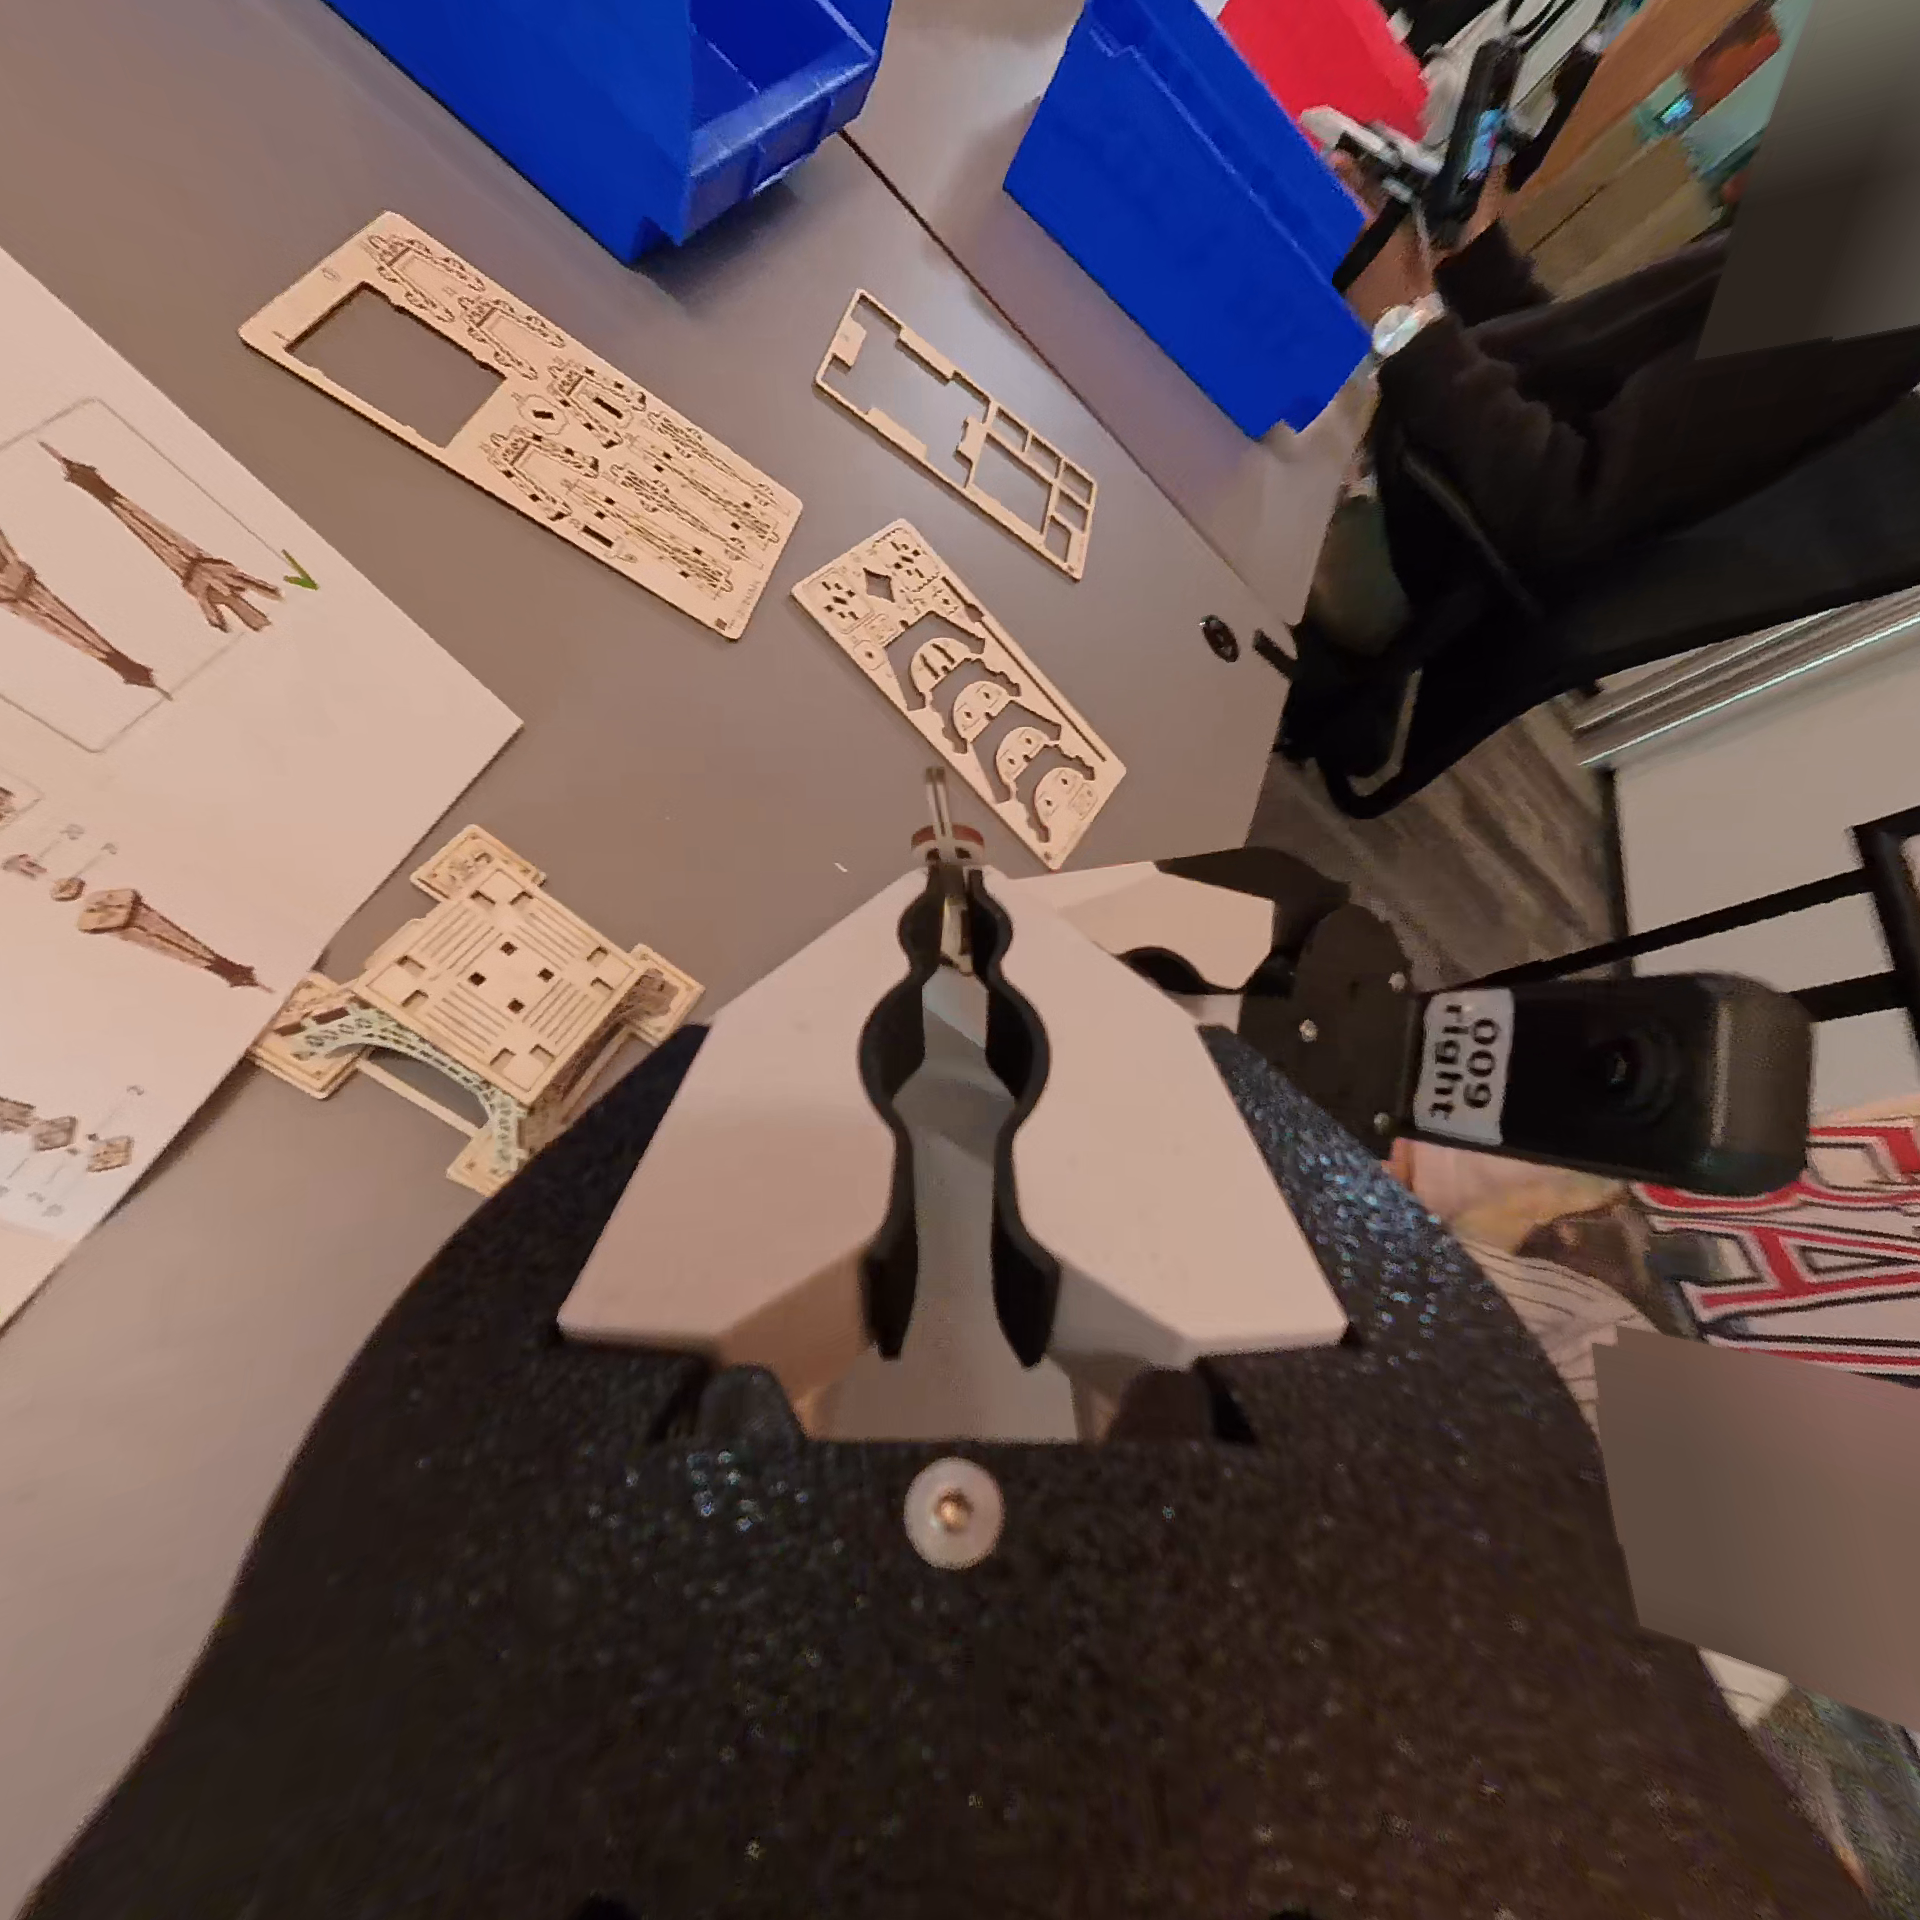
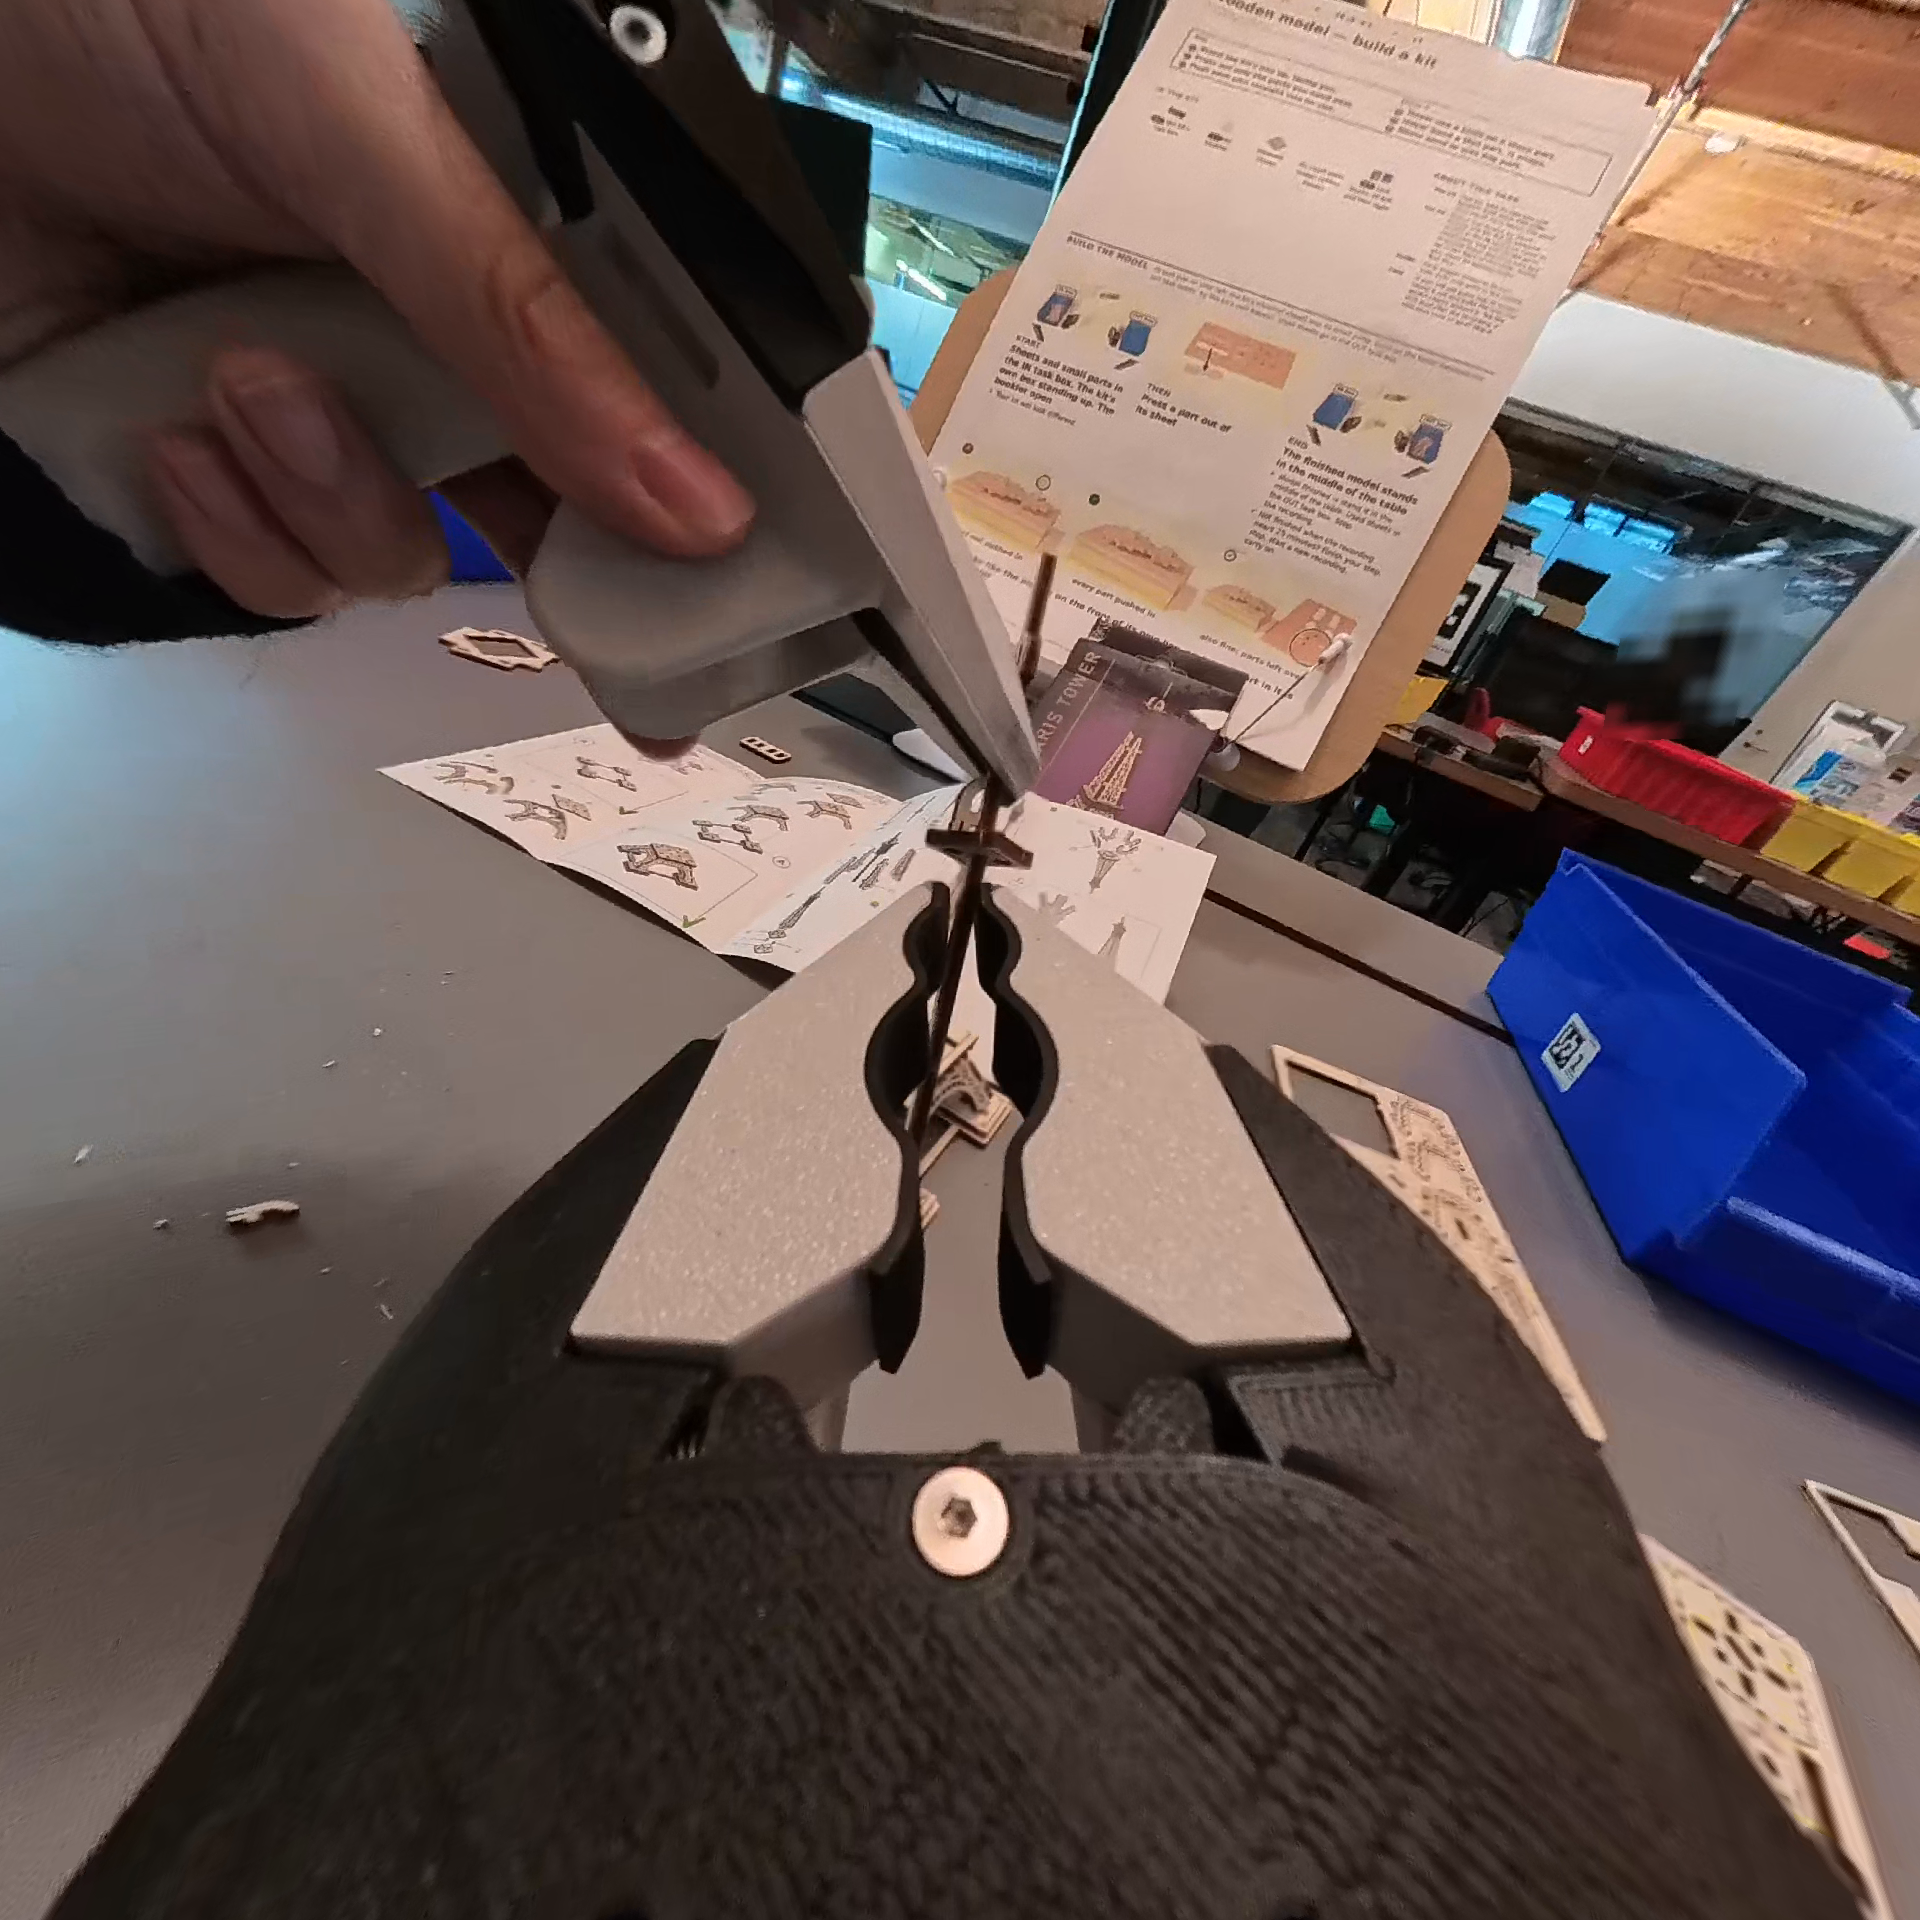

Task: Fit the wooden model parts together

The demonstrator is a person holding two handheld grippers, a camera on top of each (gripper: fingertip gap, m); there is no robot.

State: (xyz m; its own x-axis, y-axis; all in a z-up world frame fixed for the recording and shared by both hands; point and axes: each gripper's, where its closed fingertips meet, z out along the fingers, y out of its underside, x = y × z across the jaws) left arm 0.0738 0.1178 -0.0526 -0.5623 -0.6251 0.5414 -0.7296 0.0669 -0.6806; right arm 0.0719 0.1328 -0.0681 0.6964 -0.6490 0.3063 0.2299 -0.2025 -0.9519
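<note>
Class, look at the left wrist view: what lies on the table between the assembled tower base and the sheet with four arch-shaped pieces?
Bare grey table; nothing lies between the tower base and the arch sheet, as the left wrist view shows.

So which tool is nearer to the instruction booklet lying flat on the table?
Left. The left tool sits just beside the booklet, which lies to its left. The right tool meets it at the small wooden part from the opposite side, farther from the booklet.
</note>
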